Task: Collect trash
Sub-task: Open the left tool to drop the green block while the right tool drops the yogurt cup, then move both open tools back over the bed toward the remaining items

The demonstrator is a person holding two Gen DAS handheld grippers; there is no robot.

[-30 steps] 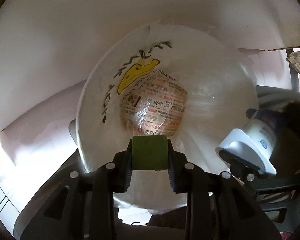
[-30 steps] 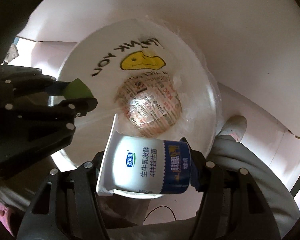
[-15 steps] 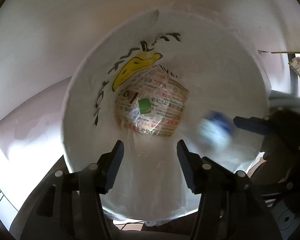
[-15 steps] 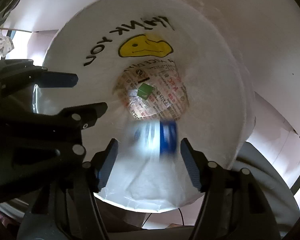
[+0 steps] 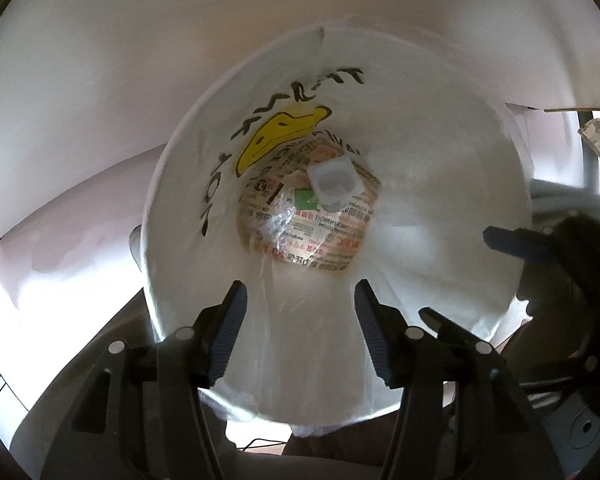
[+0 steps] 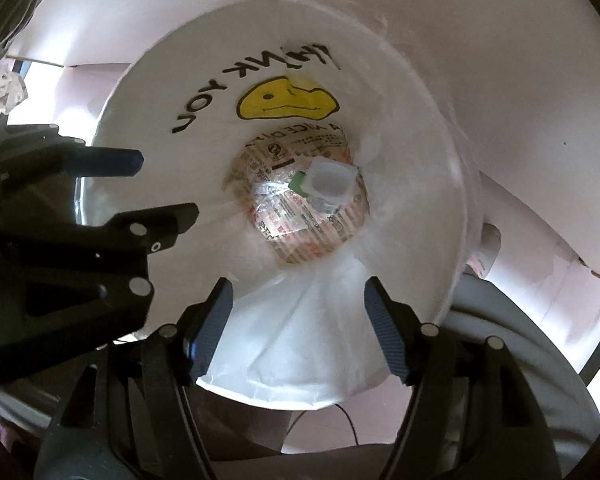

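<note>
A bin lined with a white bag (image 5: pixel 440 200) is seen straight below both tongs. At its bottom the yoghurt cup (image 5: pixel 334 182) lies mouth-up, touching the green block (image 5: pixel 305 199). Left tongs (image 5: pixel 300 320) and right tongs (image 6: pixel 298 314) are held apart, empty, about equally near. A second ago block and cup were clamped; the jaws have just been opening.

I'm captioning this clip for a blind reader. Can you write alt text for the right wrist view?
An open right gripper, holding nothing, hangs over a bag-lined white bin; a yogurt cup and green piece lie at the bottom. The left gripper is alongside.
</note>
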